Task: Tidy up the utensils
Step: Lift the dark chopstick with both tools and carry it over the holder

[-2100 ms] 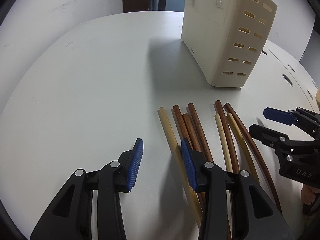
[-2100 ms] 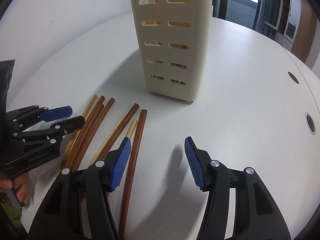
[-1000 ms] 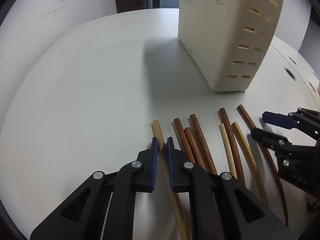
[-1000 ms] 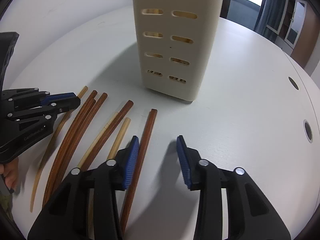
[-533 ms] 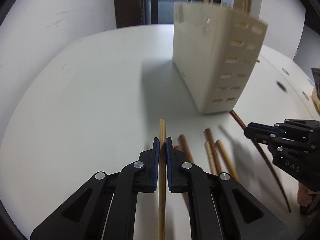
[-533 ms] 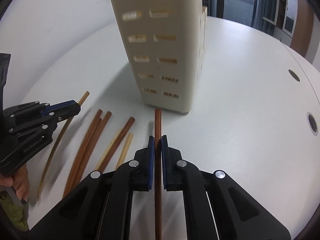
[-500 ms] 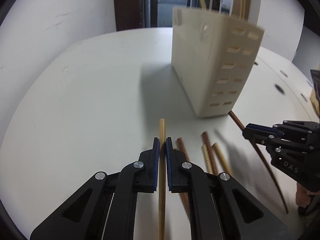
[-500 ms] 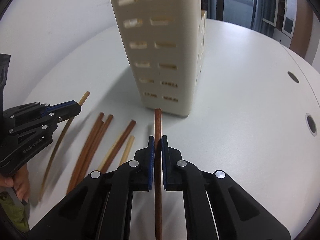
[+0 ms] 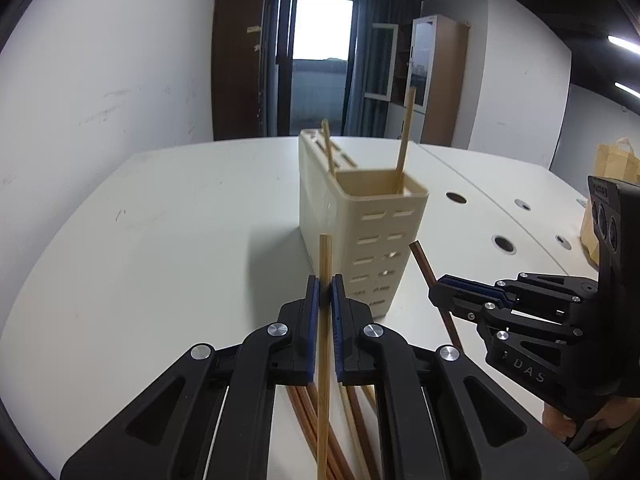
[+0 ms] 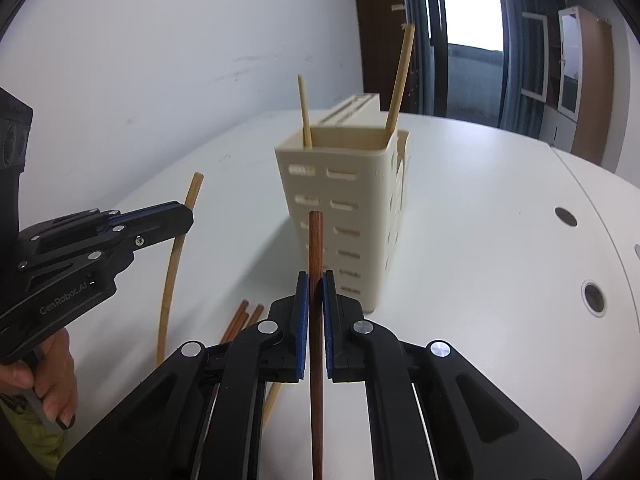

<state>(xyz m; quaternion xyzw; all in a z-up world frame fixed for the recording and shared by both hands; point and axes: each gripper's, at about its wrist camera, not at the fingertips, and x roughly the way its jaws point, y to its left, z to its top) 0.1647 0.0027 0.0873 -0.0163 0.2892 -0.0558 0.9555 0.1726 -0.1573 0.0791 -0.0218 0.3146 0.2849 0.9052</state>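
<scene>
With our left gripper (image 9: 325, 288) pinching a pale chopstick (image 9: 324, 360) and right gripper (image 10: 314, 284) a brown chopstick (image 10: 315, 320), we risked either long end striking the holder (image 10: 344, 208) ahead.

Counts: 2 grippers (image 9: 325, 292) (image 10: 314, 288), each clamping 1 chopstick, light (image 9: 324, 264) and dark (image 10: 315, 240). 1 cream holder (image 10: 344, 200) with 2 light chopsticks (image 10: 305, 112) standing inside. Loose ones on table (image 9: 160, 240): count unclear.

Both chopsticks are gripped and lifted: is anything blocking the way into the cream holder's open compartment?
Nothing visible blocks it. The cream slotted plastic holder has an open top; two pale chopsticks lean in its corners, leaving the middle free for the dark brown chopstick and the light bamboo chopstick.
</scene>
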